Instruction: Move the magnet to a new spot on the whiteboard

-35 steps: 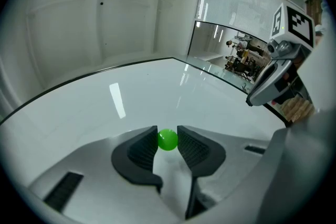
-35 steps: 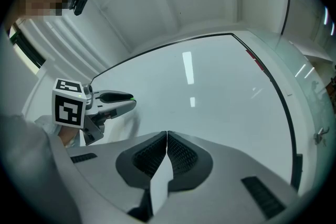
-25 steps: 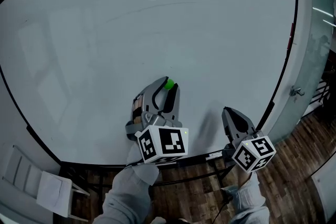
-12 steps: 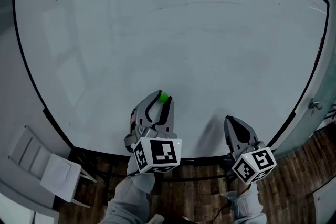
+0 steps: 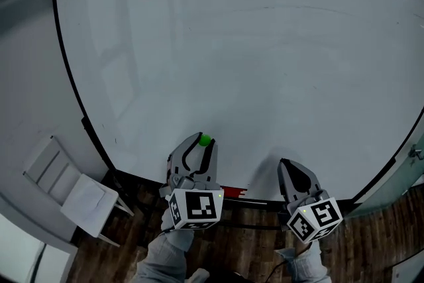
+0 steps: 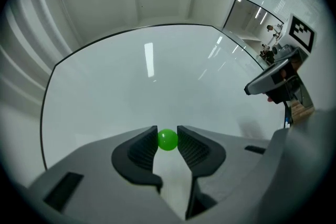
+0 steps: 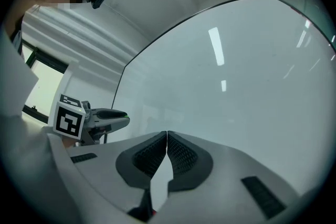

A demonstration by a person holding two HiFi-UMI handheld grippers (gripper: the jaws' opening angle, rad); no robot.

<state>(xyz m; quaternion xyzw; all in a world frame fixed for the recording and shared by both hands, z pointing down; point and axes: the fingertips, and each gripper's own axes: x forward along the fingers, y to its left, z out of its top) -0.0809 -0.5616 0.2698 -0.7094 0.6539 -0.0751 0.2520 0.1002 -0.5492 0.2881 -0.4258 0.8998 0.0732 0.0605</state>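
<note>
A small round green magnet [image 5: 205, 140] [image 6: 167, 140] sits between the tips of my left gripper [image 5: 203, 142] [image 6: 167, 140], whose pads press on it from both sides, close to the lower part of the whiteboard [image 5: 252, 63] [image 6: 131, 76]. Whether the magnet touches the board I cannot tell. My right gripper [image 5: 289, 166] [image 7: 167, 136] hangs to the right of the left one near the board's bottom edge, its jaws shut with nothing between them. In the right gripper view the left gripper [image 7: 100, 119] shows at the left, side on.
The whiteboard's black frame [image 5: 86, 122] runs down the left and along the bottom. A red object [image 5: 233, 193] lies on the bottom ledge between the grippers. A white folding chair [image 5: 73, 192] stands at lower left on the wooden floor [image 5: 397, 228].
The left gripper with the green magnet sits lower in the head view, nearer the board's bottom edge. The view has shifted right and the board's left frame has come into view.
</note>
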